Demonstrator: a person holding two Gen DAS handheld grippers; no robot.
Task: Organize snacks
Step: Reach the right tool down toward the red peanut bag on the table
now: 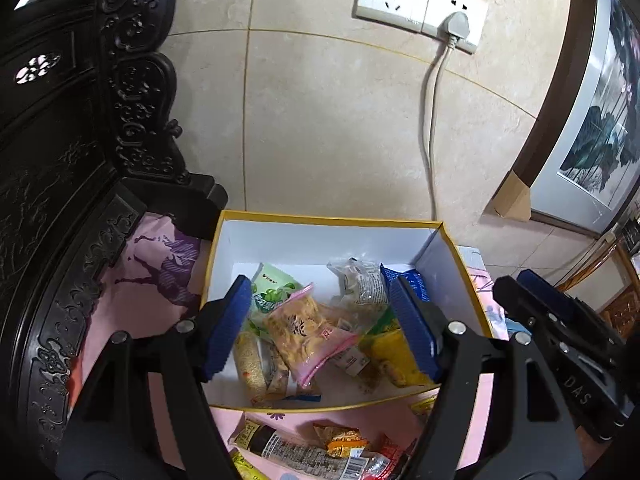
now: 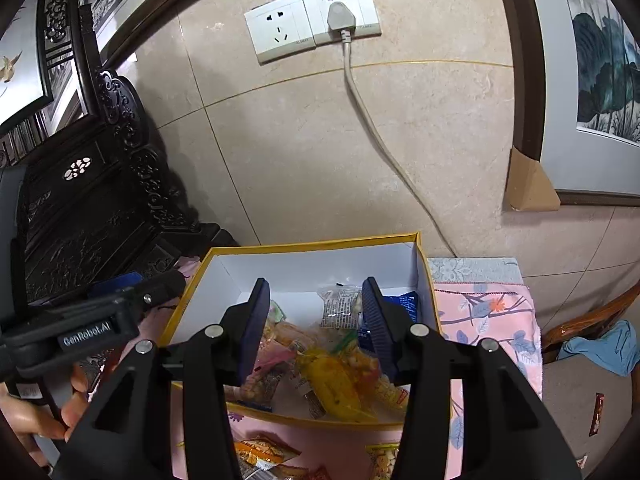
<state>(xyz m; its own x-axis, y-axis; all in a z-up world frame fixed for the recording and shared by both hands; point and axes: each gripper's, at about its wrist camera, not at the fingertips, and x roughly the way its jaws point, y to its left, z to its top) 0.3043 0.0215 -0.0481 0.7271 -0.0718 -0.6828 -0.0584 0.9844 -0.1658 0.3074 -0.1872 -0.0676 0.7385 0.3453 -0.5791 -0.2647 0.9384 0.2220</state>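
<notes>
Nearest me, loose packets [image 1: 320, 452] lie on the pink cloth [image 1: 132, 300] in front of the box [image 1: 332, 220], not yet put away. My left gripper [image 1: 320, 328] hangs over the box with its jaws spread and nothing between the pads. My right gripper [image 2: 316, 332] is narrower but also open and empty (the packets seen between its fingers lie below, in the box). I judge I am between drops: several snacks are in, and the next move is to pull back to the near packets and pinch one across its short width. In the box the pink-edged packet [image 1: 308, 332] lies flat, its long axis running diagonally from near right to far left. Behind it a clear packet [image 1: 360, 280] rests by the far wall.
</notes>
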